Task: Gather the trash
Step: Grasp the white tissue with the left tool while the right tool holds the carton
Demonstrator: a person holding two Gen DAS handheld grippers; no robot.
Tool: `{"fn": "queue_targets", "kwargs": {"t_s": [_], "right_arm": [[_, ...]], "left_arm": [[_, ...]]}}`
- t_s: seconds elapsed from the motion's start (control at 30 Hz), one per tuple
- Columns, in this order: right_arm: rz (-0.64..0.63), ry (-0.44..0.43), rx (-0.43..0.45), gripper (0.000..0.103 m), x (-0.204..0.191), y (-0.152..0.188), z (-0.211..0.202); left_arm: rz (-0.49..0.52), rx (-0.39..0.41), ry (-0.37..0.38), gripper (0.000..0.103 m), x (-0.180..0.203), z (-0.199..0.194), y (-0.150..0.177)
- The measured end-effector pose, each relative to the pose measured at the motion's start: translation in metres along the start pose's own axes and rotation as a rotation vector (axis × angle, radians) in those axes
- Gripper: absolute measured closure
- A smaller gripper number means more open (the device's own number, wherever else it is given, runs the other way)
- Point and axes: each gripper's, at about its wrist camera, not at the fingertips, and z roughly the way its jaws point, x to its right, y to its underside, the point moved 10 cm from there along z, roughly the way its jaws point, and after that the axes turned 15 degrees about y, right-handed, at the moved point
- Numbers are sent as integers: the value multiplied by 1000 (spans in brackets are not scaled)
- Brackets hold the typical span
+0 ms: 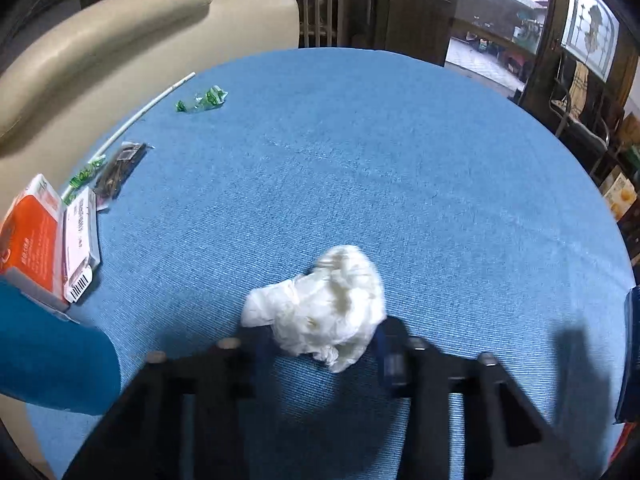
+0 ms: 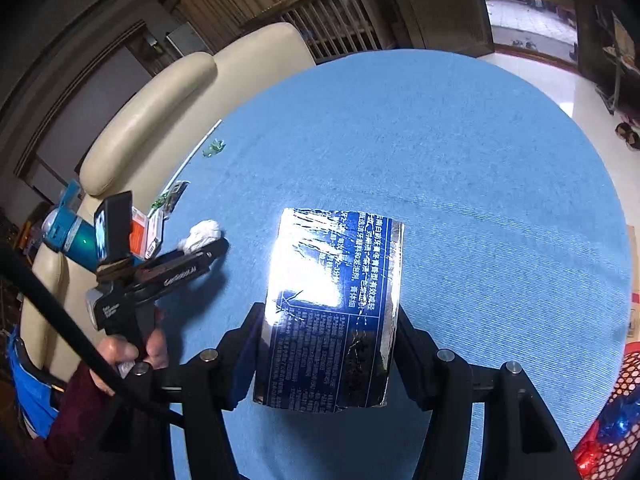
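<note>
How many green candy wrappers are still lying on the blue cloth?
2. One green wrapper lies far left beside the white stick; another sits nearer, against the dark packet. Others may be hidden.

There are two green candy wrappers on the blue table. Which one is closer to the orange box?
The green wrapper lying by the dark packet, just above the orange box. The other green wrapper sits alone, farther up the blue table near the white straw.
</note>
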Motion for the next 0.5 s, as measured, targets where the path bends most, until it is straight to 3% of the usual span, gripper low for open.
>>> {"fn": "queue_targets", "kwargs": {"t_s": [0.23,0.5], "right_arm": [[29,-26,61,40,0,-6,-17],[58,-38,133,40,11,-4,-49]], "left_arm": [[15,46,-16,68,13,-31,4],[121,145,23,68,82,-103,9]]}}
